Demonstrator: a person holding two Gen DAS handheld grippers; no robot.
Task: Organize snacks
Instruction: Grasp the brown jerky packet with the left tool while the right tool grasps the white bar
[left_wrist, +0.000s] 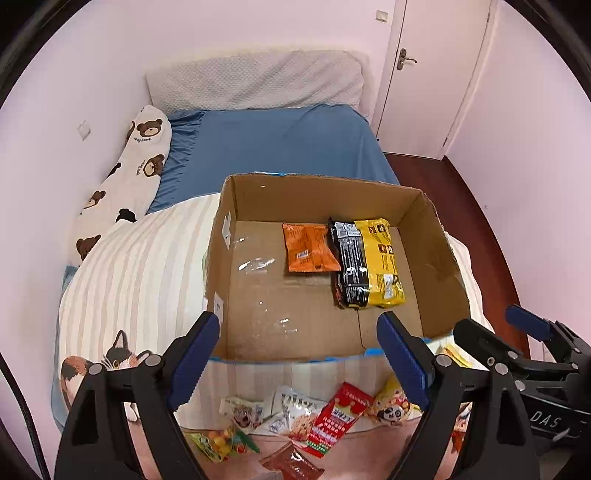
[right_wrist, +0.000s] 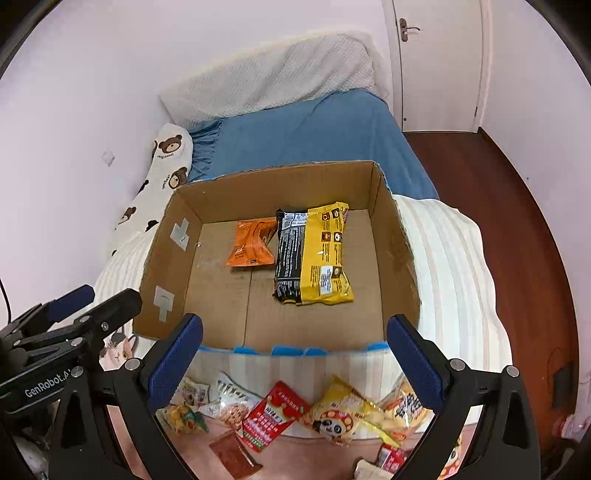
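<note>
An open cardboard box (left_wrist: 436, 258) (right_wrist: 395, 240) stands on the bed. Inside lie an orange snack packet (left_wrist: 308, 248) (right_wrist: 253, 243) and a black-and-yellow noodle pack (left_wrist: 365, 264) (right_wrist: 316, 254). Several loose snack packets lie in front of the box, among them a red packet (left_wrist: 338, 417) (right_wrist: 273, 415) and a yellow panda packet (left_wrist: 391, 406) (right_wrist: 341, 415). My left gripper (left_wrist: 299, 362) is open and empty above the loose snacks; it also shows in the right wrist view (right_wrist: 92, 299). My right gripper (right_wrist: 295, 363) is open and empty beside it, and shows in the left wrist view (left_wrist: 495, 325).
The box rests on a striped quilt (left_wrist: 140, 266) (right_wrist: 454, 266) over a blue sheet (left_wrist: 280, 144). A bear-print pillow (left_wrist: 129, 177) lies along the left wall. Wooden floor (right_wrist: 517, 221) and a door (right_wrist: 439, 55) are at the right.
</note>
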